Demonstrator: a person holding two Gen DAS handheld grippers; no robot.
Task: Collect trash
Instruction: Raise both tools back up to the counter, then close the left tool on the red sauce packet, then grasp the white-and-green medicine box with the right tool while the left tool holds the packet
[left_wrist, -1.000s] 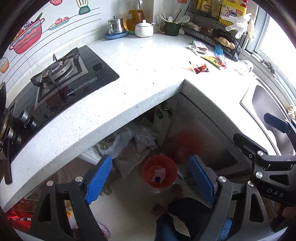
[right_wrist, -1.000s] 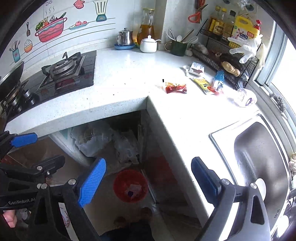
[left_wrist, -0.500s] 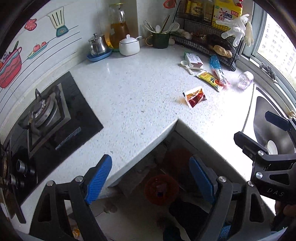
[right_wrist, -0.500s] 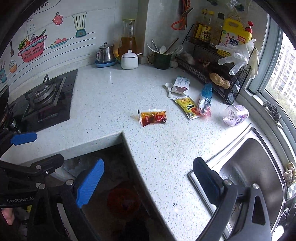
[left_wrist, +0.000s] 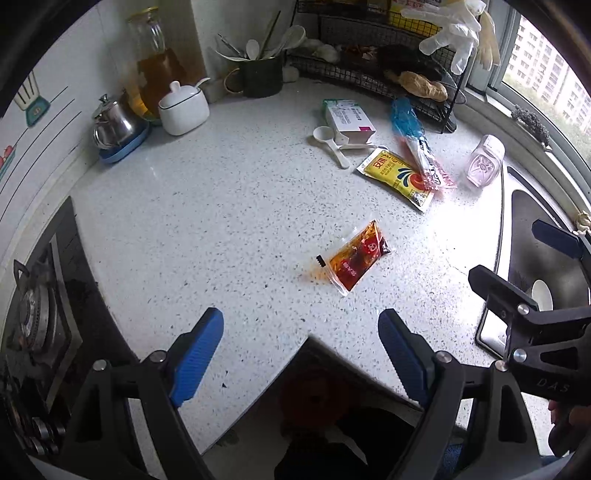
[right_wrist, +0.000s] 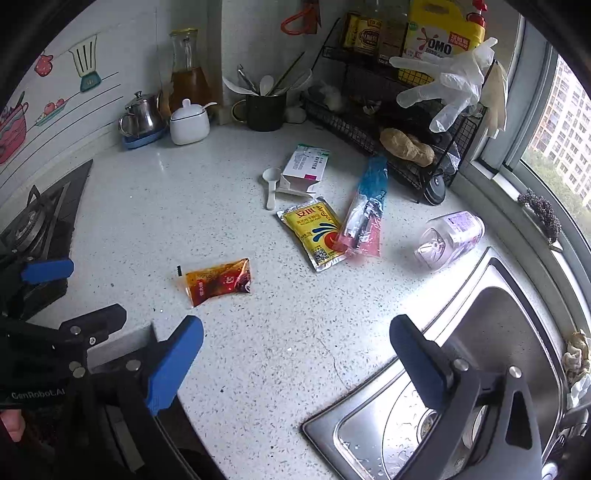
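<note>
A red-brown sauce packet (left_wrist: 355, 255) (right_wrist: 218, 281) lies flat on the speckled counter (left_wrist: 229, 206), a small brown smear beside it. Farther back lie a yellow sachet (left_wrist: 397, 175) (right_wrist: 313, 231), a blue and pink wrapper (left_wrist: 417, 144) (right_wrist: 364, 210), a small white carton (left_wrist: 349, 119) (right_wrist: 306, 167), a white plastic spoon (left_wrist: 330, 142) (right_wrist: 271, 184) and a tipped clear bottle (left_wrist: 484, 162) (right_wrist: 448, 236). My left gripper (left_wrist: 300, 352) hangs open over the counter's inner corner, short of the packet. My right gripper (right_wrist: 295, 362) is empty above the counter by the sink, its jaws opening wide.
A steel sink (right_wrist: 480, 369) lies at the right. The gas hob (left_wrist: 40, 306) is at the left. A kettle (left_wrist: 114, 122), white sugar pot (left_wrist: 183, 107), utensil cup (left_wrist: 260, 74) and wire rack (right_wrist: 388, 118) with gloves line the back. A red bin (left_wrist: 317, 398) shows dimly below the counter.
Both grippers have swung up from over the red floor bin to above the countertop, so the packet and wrappers now lie close in front. The right jaws have spread a little wider.
</note>
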